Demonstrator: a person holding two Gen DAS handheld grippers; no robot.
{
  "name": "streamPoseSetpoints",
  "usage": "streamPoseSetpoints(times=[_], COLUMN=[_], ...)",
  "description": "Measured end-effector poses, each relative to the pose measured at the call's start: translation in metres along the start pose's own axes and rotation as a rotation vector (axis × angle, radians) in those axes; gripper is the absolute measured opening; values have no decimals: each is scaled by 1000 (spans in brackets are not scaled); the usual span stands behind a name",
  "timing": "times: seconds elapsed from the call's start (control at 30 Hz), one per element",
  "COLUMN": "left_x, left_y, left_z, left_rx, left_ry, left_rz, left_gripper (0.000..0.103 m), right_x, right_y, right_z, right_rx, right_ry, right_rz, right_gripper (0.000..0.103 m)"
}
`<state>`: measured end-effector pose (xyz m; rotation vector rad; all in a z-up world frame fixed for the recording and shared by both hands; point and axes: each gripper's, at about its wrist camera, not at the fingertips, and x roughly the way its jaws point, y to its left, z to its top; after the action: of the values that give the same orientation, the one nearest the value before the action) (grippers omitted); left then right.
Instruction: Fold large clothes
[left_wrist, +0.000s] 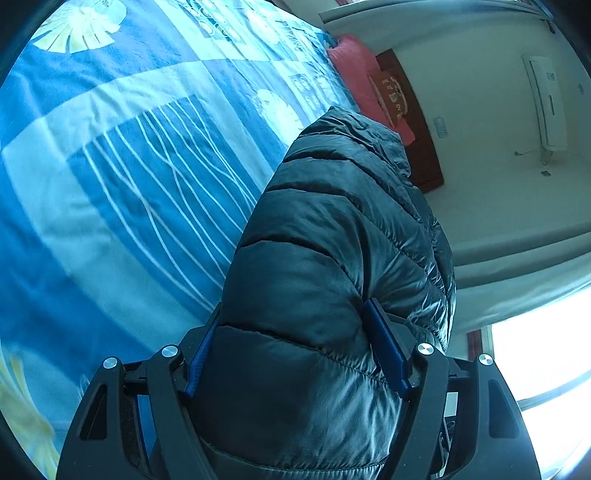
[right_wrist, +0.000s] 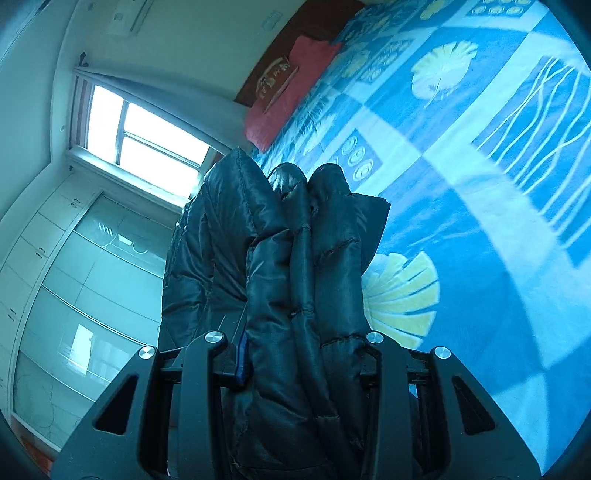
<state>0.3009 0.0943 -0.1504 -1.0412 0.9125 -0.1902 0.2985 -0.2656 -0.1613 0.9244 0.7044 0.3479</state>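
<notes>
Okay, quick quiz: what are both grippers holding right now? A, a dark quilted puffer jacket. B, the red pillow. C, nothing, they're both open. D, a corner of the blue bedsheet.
A: in each wrist view, the jaws of the left gripper and right gripper clamp bunched folds of the dark quilted puffer jacket, held above the blue bedsheet.

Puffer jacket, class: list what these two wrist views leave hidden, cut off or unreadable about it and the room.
- Left wrist view: the puffer jacket runs off the bottom edge; its full shape is hidden.
- Right wrist view: the right gripper has bunched jacket folds covering its fingertips.
- Left wrist view: writing on the box on the pink pillow is too small.
- Both views: the window is overexposed.
</notes>
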Motion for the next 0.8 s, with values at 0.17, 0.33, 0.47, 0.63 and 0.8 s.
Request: streamPoseSetpoints(times=[0.17,0.33,0.47,0.63,0.8], left_x=[13,14,12,-3,1], left_y=[29,33,36,36,32], left_z=[6,3,13,18,35], left_rx=[-36,-14,-50,-29,-57], left_ry=[19,18,42,22,2], left_rz=[34,24,-11,8,-4], left_gripper=[73,77,77,81,81], right_x=[22,20,18,14,19], right_y=[-26,-29,-25,-15,-15], right_z=[-8,-10,-6,2,21], right_rx=[40,31,20,-40,-9], right_ry=[24,39,56,57,51], right_rz=[-25,-28,-34,-49,-51], right_gripper=[35,38,51,75,80])
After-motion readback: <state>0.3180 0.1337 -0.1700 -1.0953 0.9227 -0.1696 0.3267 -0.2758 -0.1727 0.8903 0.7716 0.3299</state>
